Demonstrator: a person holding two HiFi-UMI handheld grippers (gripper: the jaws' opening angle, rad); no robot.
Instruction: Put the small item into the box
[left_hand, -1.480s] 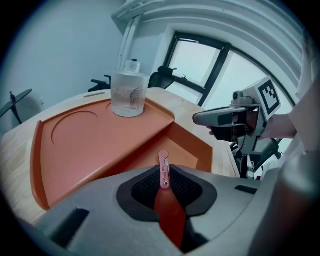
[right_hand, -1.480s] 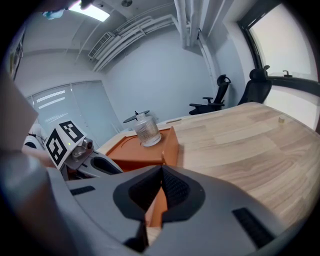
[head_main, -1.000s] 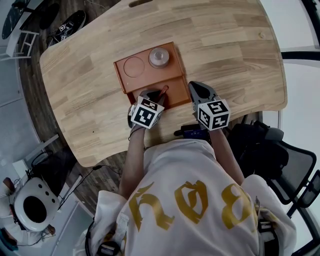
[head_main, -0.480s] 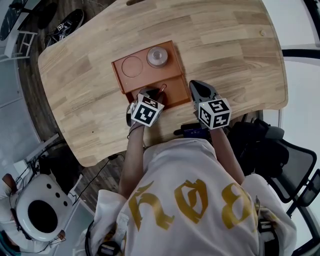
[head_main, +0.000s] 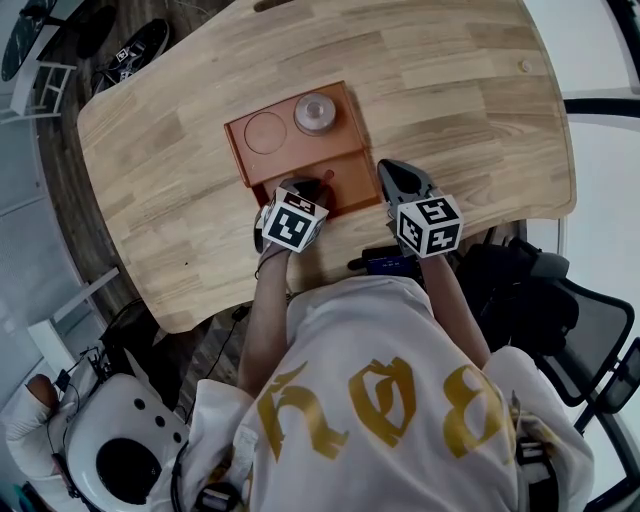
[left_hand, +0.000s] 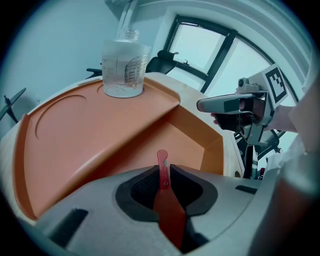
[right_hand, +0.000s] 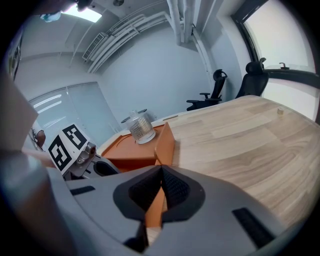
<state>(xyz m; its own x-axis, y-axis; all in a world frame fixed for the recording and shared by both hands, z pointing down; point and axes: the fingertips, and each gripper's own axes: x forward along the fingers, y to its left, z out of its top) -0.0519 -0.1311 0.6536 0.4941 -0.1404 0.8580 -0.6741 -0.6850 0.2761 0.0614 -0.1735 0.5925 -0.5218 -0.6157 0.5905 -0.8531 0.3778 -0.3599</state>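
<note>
An orange box lies on the wooden table, with a deep compartment on its near side. My left gripper is shut on a small flat red item, and the red tip sticks out over the deep compartment. In the head view the red item hangs above the box's near part. My right gripper is shut on the box's near right wall, which shows between the pads of this gripper.
A clear glass jar stands in the box's far right recess, and a round empty recess lies to its left. A dark chair stands to my right, off the table edge. A person in a white helmet is at lower left.
Both grippers hold nearly the same places. The helmeted person at lower left has moved to the right and lower in the view.
</note>
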